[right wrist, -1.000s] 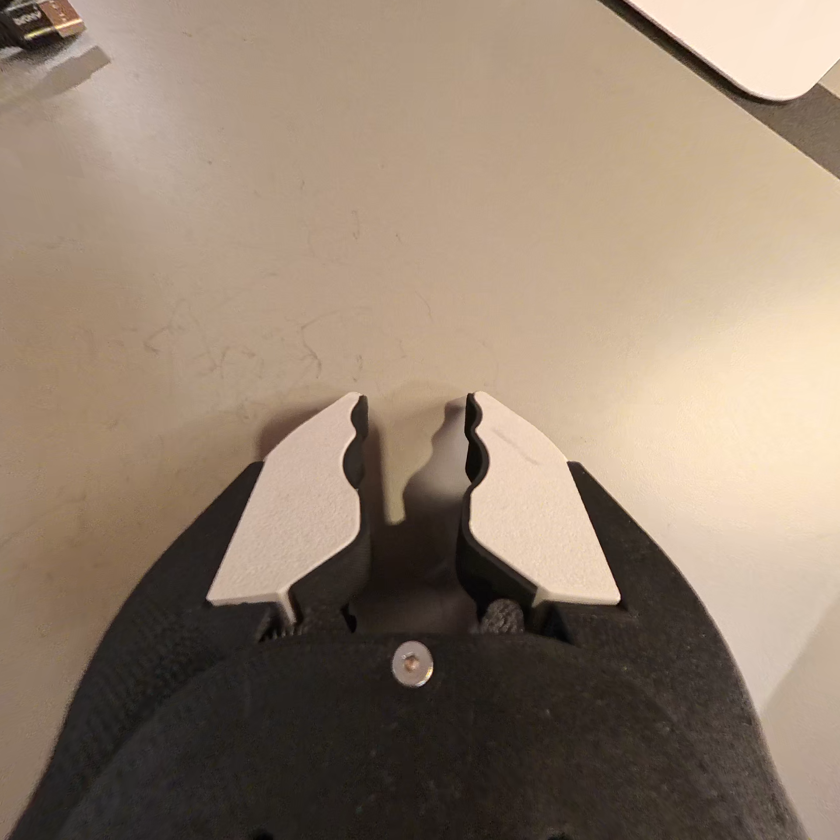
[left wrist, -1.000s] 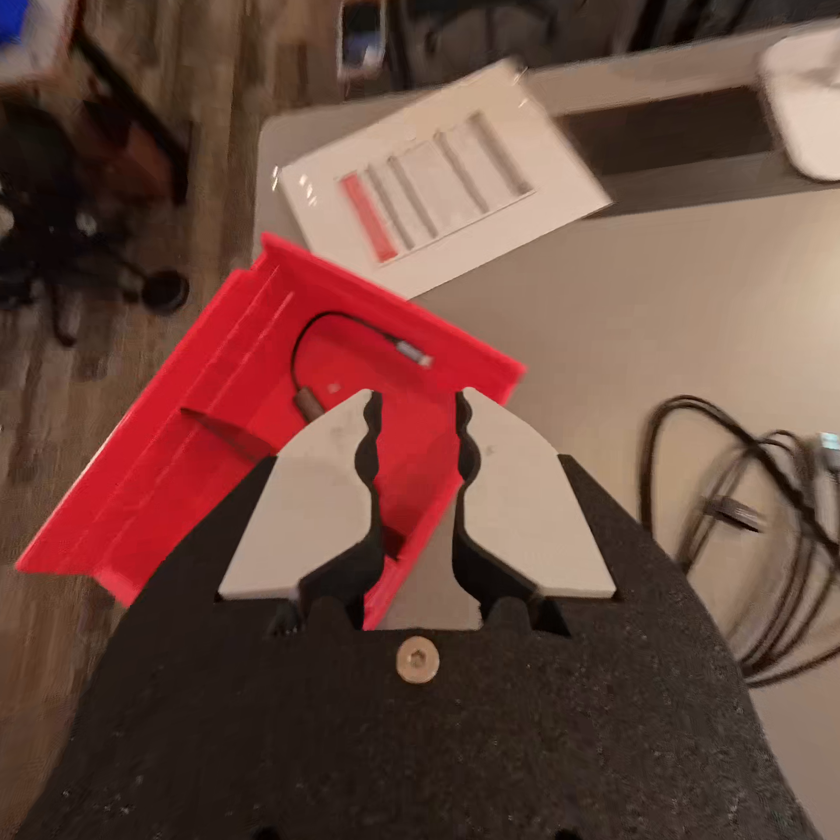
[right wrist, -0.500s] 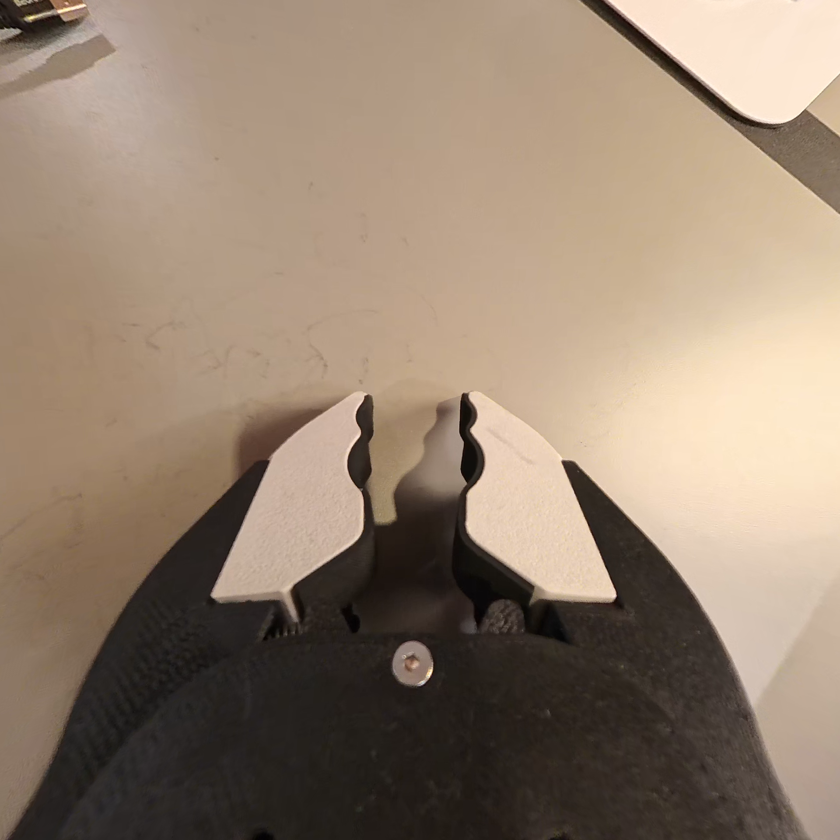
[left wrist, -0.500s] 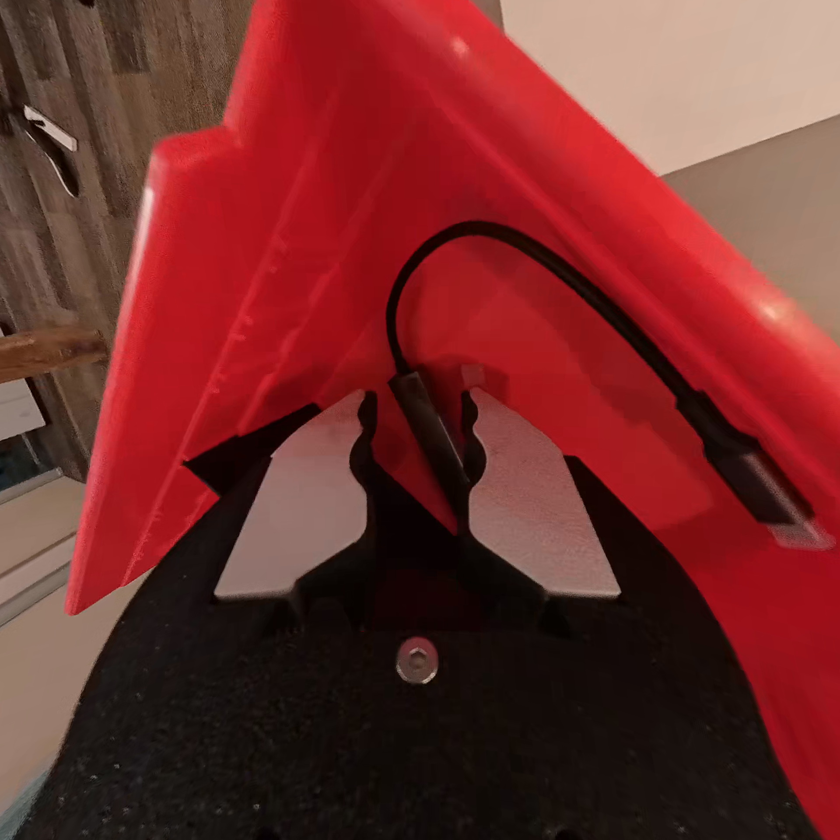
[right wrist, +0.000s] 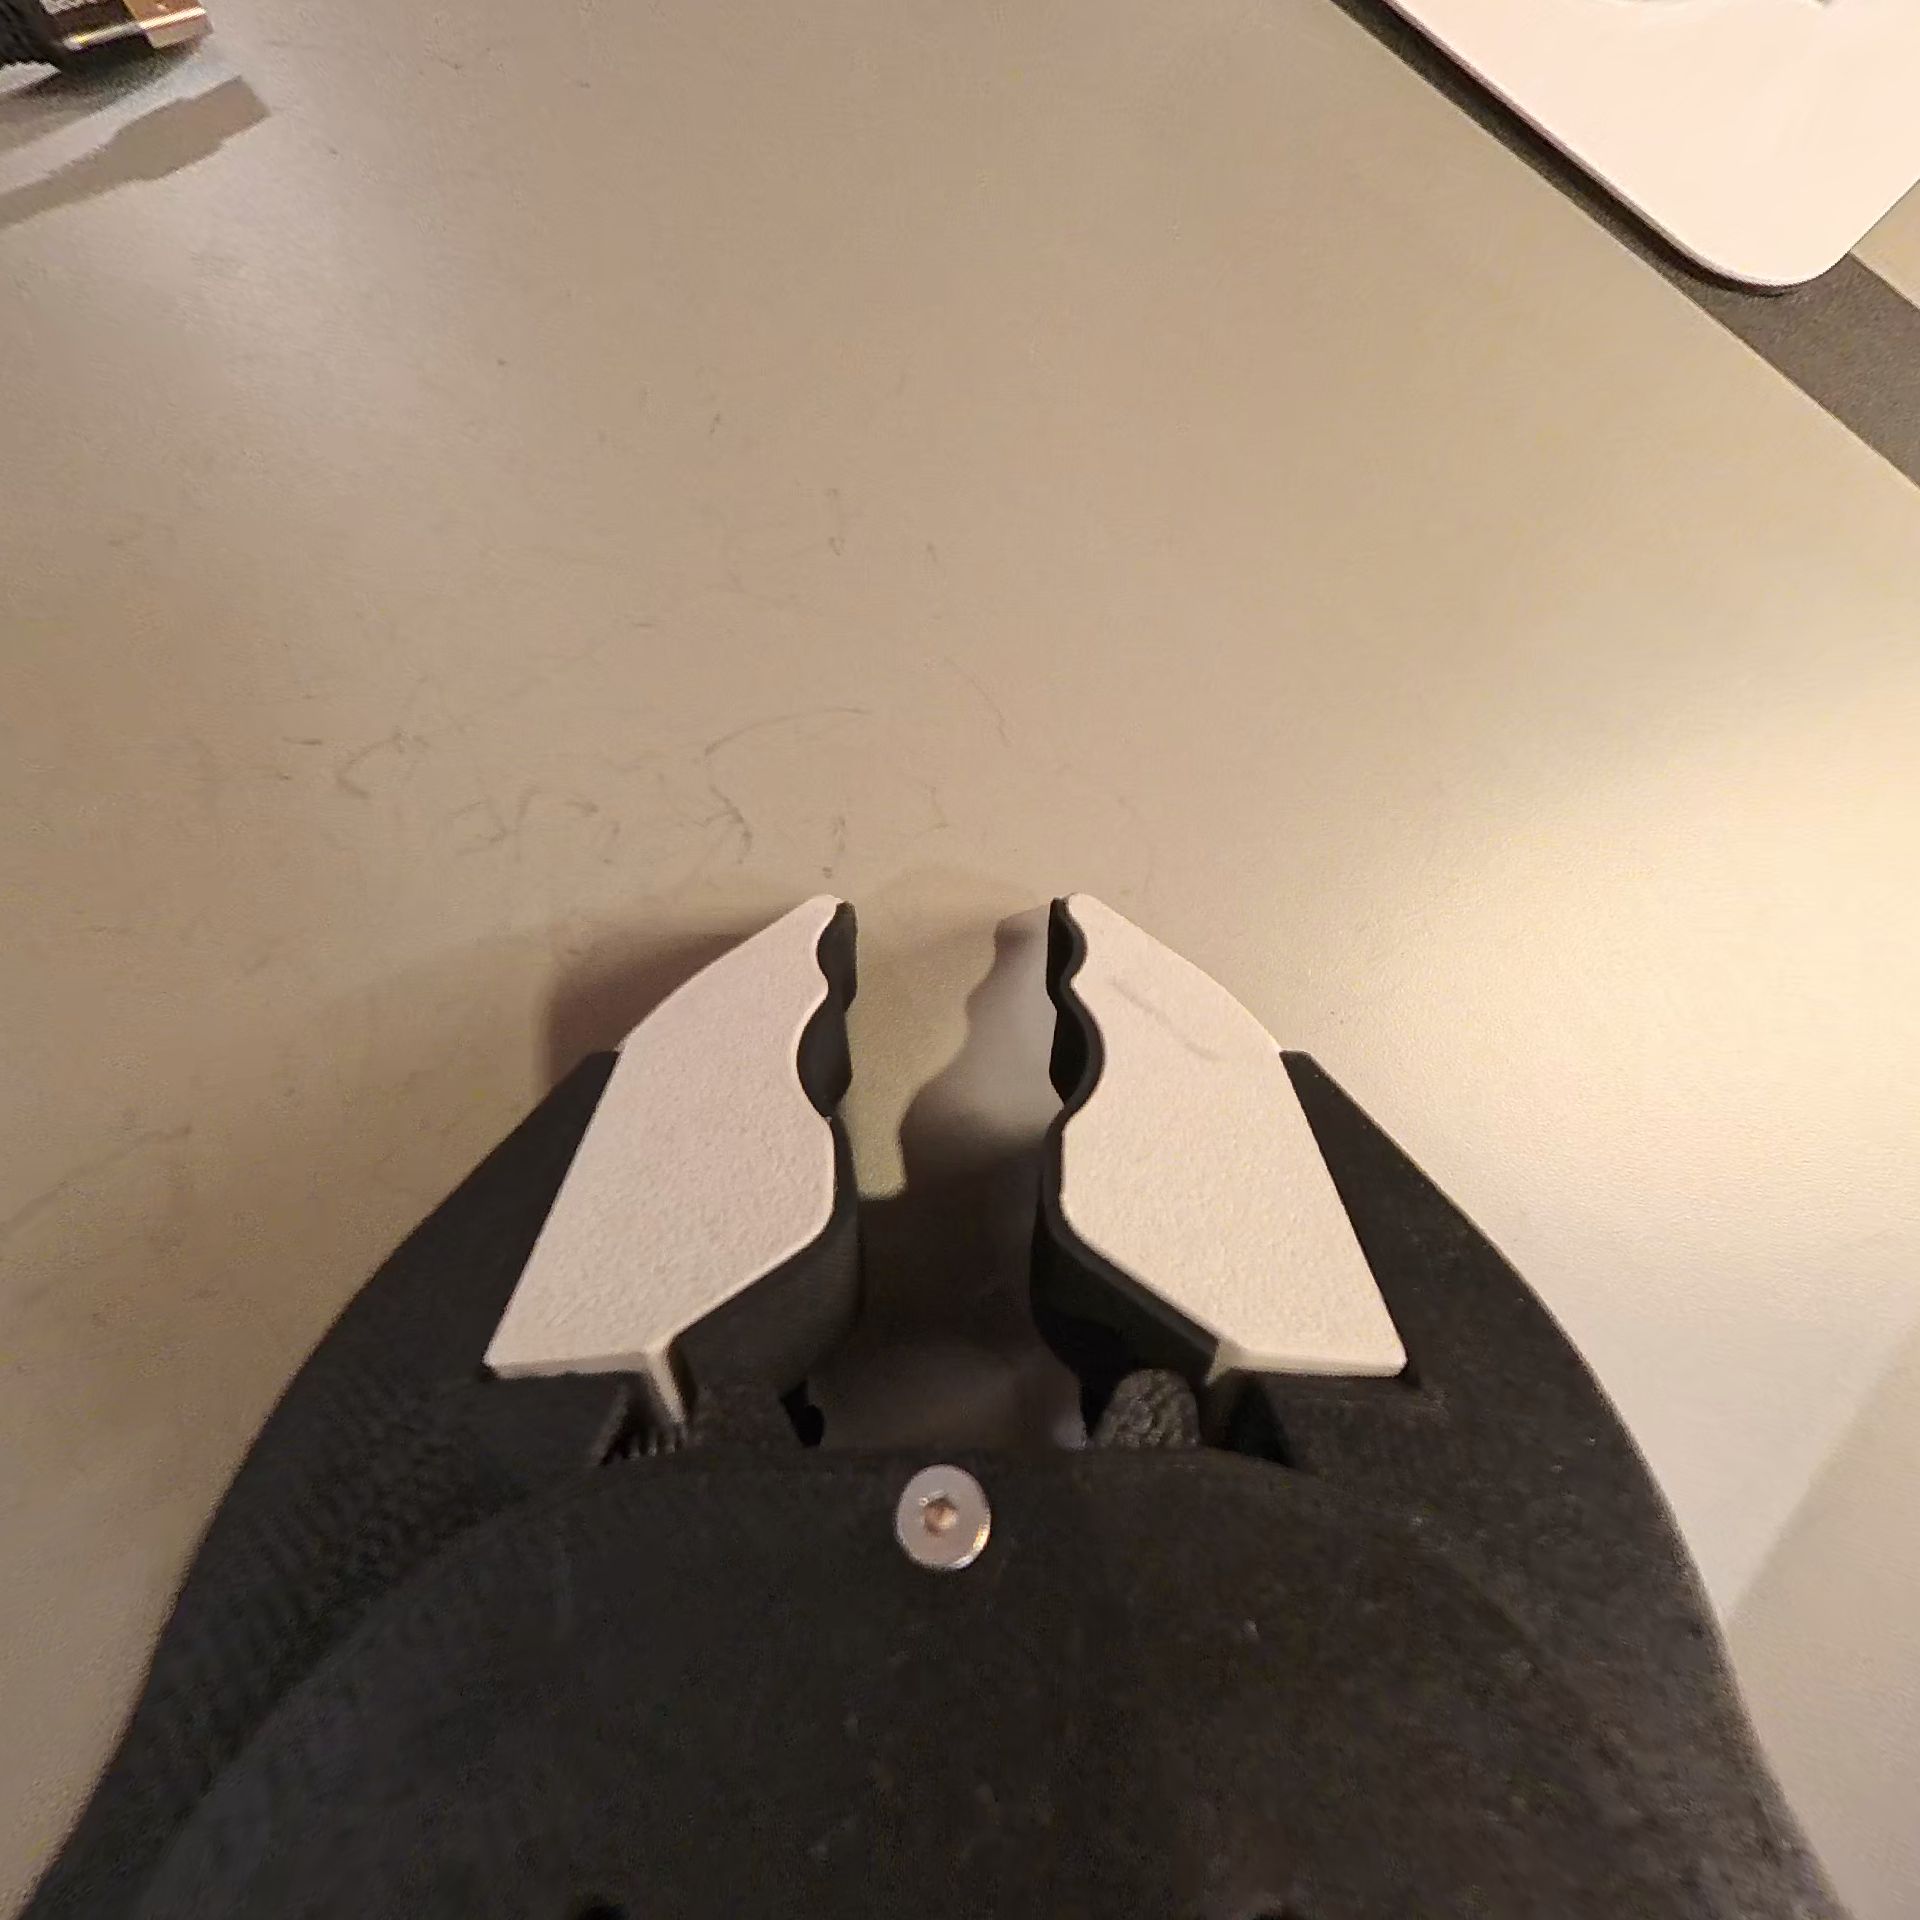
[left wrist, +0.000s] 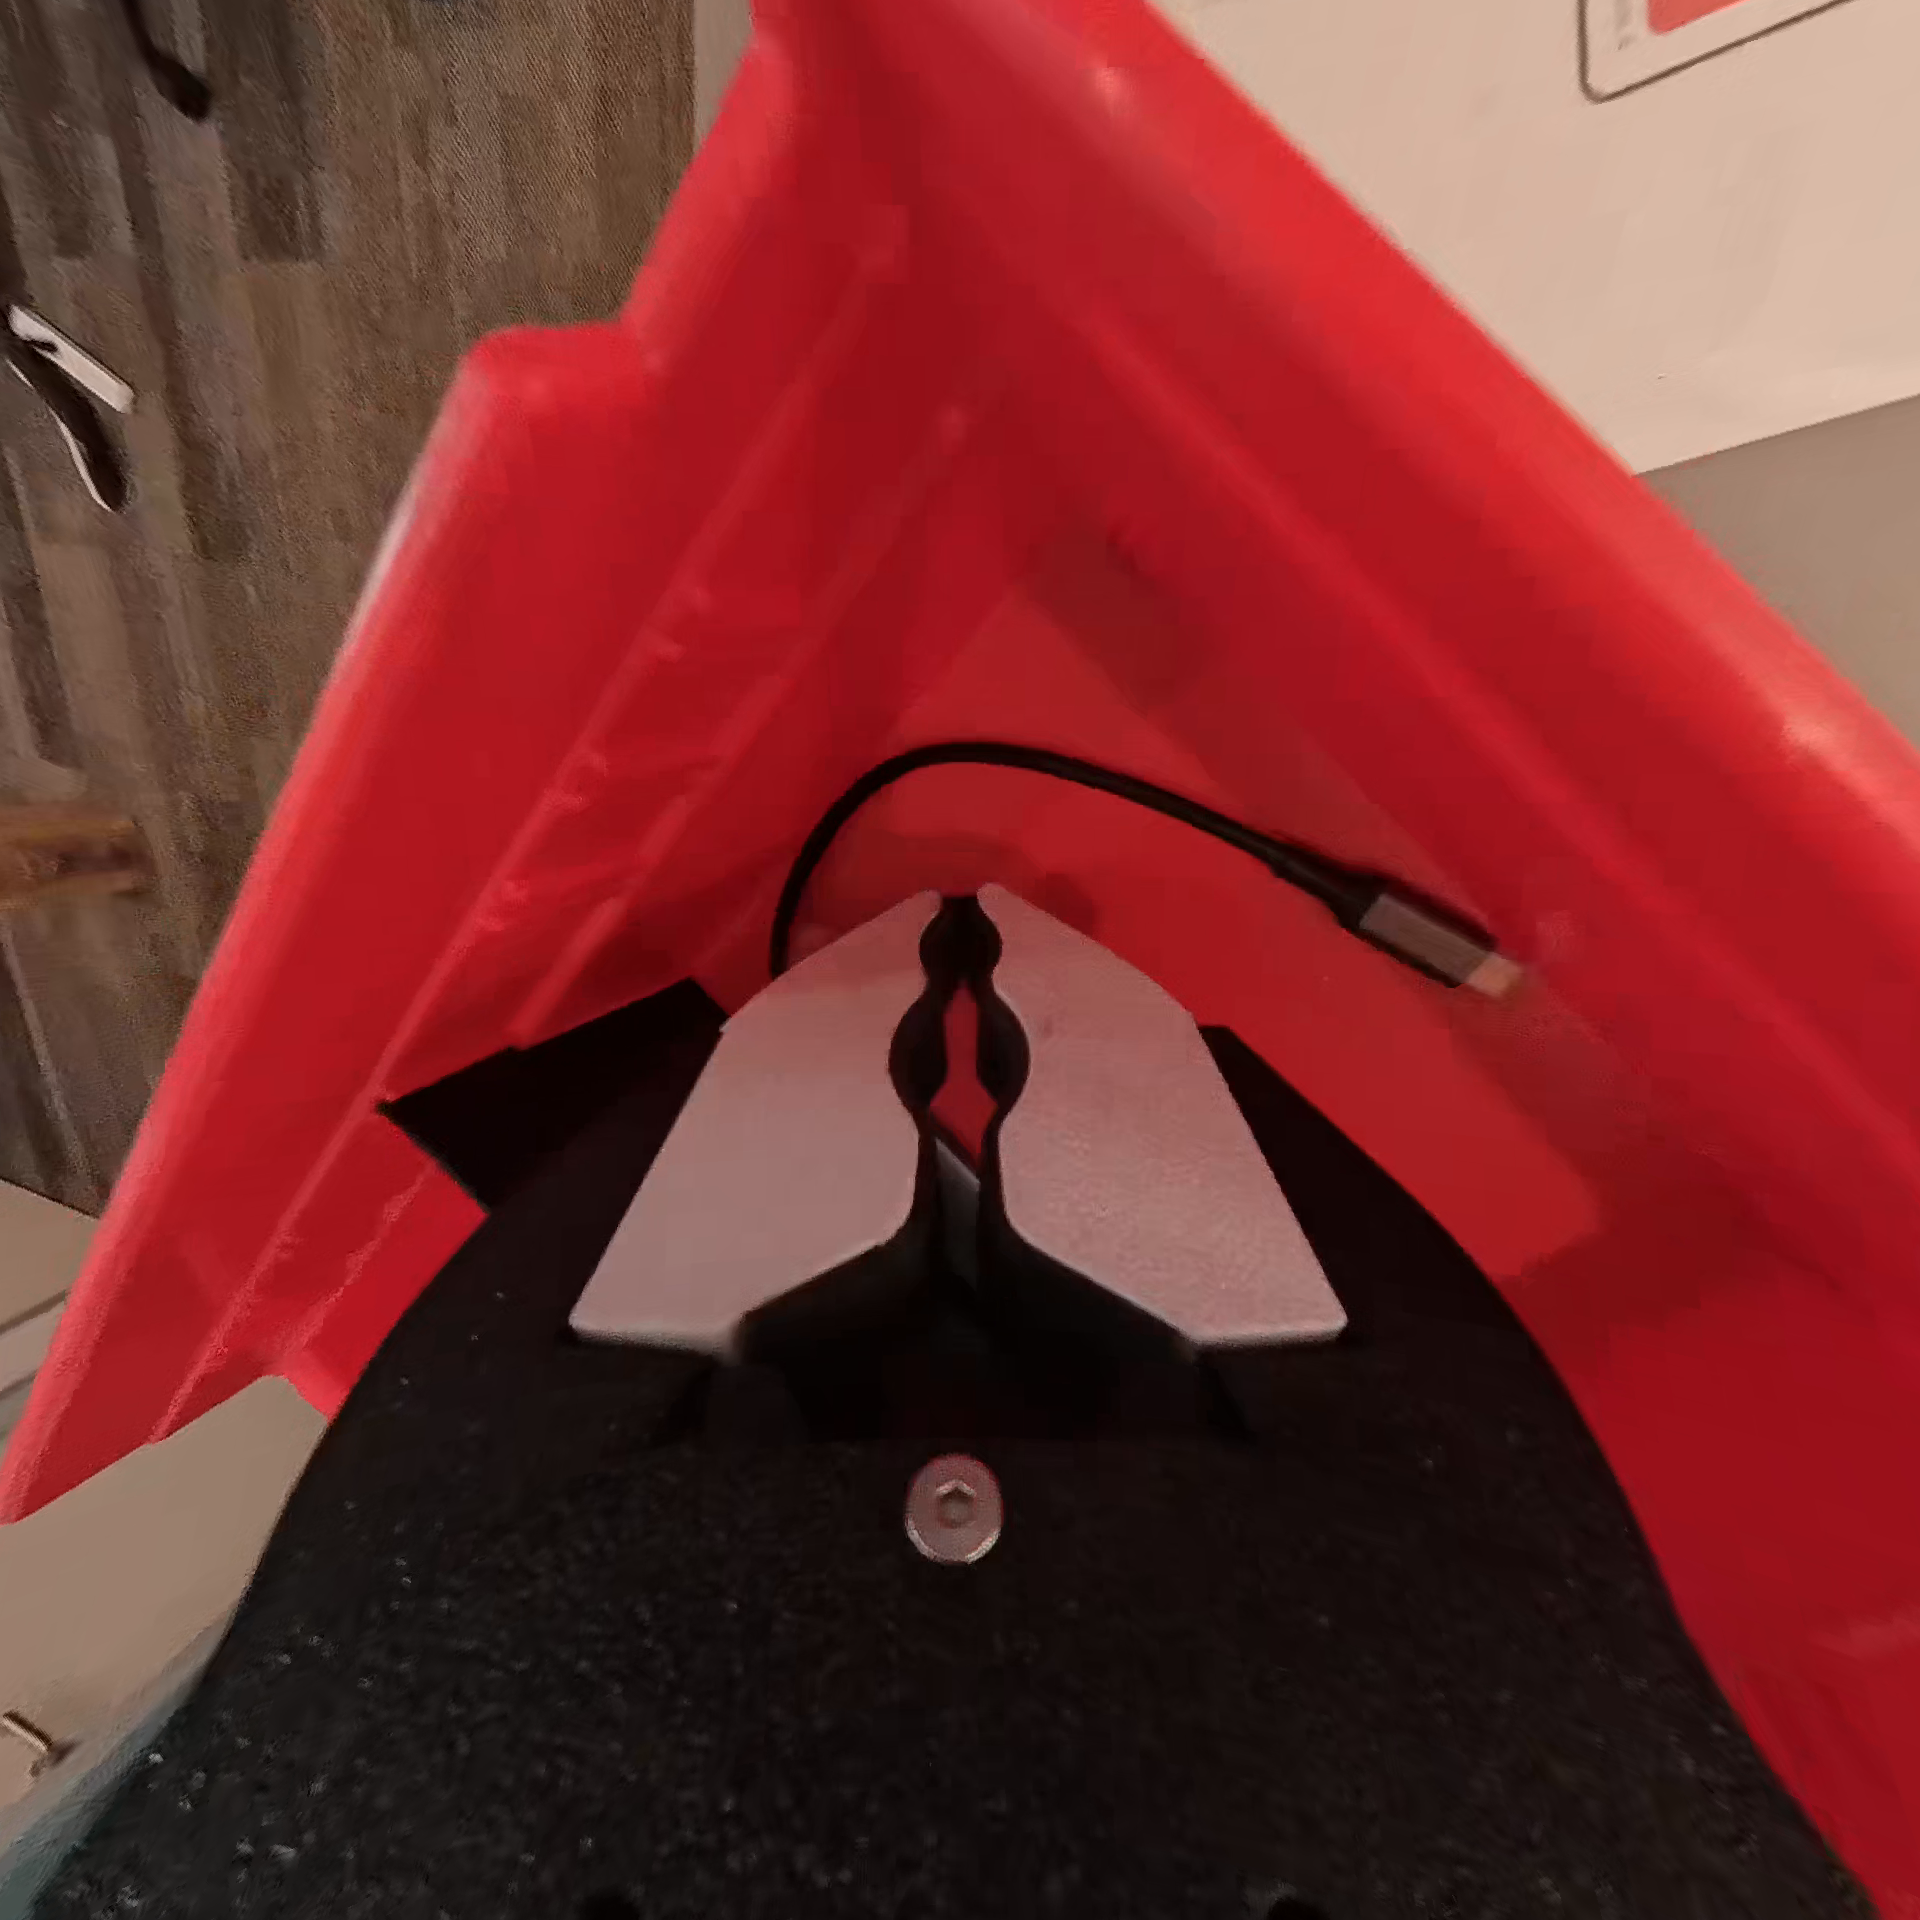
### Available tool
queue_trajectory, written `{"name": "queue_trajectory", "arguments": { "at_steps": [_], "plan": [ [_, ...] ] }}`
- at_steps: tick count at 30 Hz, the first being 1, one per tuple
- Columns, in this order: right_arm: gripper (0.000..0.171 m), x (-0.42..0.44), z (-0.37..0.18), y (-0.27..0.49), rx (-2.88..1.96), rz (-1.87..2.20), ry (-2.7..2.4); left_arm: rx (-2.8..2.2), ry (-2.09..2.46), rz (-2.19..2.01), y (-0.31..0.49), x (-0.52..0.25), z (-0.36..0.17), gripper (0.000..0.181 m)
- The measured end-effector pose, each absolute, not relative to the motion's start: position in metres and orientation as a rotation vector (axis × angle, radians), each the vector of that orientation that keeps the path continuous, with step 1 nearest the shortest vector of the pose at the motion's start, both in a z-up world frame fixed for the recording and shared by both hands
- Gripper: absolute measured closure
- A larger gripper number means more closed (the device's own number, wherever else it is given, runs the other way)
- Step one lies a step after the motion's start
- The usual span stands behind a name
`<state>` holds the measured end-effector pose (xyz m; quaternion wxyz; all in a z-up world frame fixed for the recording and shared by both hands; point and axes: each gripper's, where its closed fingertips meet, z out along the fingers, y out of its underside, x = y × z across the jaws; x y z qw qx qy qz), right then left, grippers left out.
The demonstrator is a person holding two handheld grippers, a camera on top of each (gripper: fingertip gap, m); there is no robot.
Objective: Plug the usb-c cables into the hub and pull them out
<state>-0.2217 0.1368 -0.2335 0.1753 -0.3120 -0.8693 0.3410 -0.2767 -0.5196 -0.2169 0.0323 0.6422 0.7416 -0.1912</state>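
Note:
In the left wrist view a red tray [left wrist: 1039, 416] fills the frame. A short black cable [left wrist: 1039, 753] lies in it and ends in a grey USB-C plug [left wrist: 1434, 945] at the right. The cable's other end runs behind my left finger [left wrist: 810, 1091], where the hub body is hidden. My left gripper [left wrist: 958, 902] is inside the tray with its fingertips together. A thin grey sliver [left wrist: 951, 1174] shows low between the jaws. My right gripper [right wrist: 951, 914] is open and empty, low over the bare beige table [right wrist: 935, 468].
A dark connector with a gold tip [right wrist: 104, 31] lies at the far left of the right wrist view. A white rounded object [right wrist: 1662, 104] on a dark strip sits at the far right. Wooden floor [left wrist: 260, 312] lies left of the tray, and a white sheet [left wrist: 1558, 260] behind it. My hands' fingertips stand some 65 centimeters from each other. The grey USB-C plug [left wrist: 1434, 945] is closer to my left gripper, around 8 centimeters from its tips; the right tips are 55 centimeters off.
My left gripper moved into the red tray, had the hub body between its open fingers half a second ago, and has now shut. The right gripper has barely moved and stays open.

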Motion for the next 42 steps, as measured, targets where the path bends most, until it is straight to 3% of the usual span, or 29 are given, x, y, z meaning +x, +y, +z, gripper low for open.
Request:
{"name": "queue_trajectory", "arguments": {
  "at_steps": [9, 19, 25, 29, 31, 40, 42],
  "plan": [
    [0.137, -0.221, -0.233, 0.136, -0.876, 0.964, -2.462, 2.283, 2.111, -0.885, -0.495, -0.279, -0.161, 0.174],
    [0.138, -0.220, -0.231, 0.135, -0.834, 0.949, -2.436, 1.952, 2.792, -0.437, -0.470, -0.283, -0.204, 0.139],
    [0.141, -0.218, -0.230, 0.134, -0.791, 0.940, -2.424, 1.861, 2.733, -0.383, -0.477, -0.281, -0.225, 0.134],
    [0.142, -0.218, -0.230, 0.134, -0.798, 0.947, -2.436, 1.843, 2.705, -0.348, -0.477, -0.279, -0.236, 0.151],
    [0.142, -0.218, -0.231, 0.134, -0.807, 0.952, -2.445, 1.866, 2.700, -0.344, -0.476, -0.280, -0.237, 0.181],
    [0.140, -0.216, -0.233, 0.132, -0.810, 0.974, -2.483, 1.932, 2.828, -0.344, -0.473, -0.286, -0.218, 0.181],
    [0.138, -0.215, -0.233, 0.131, -0.813, 0.980, -2.495, 1.999, 2.825, -0.374, -0.470, -0.285, -0.203, 0.170]
  ]
}}
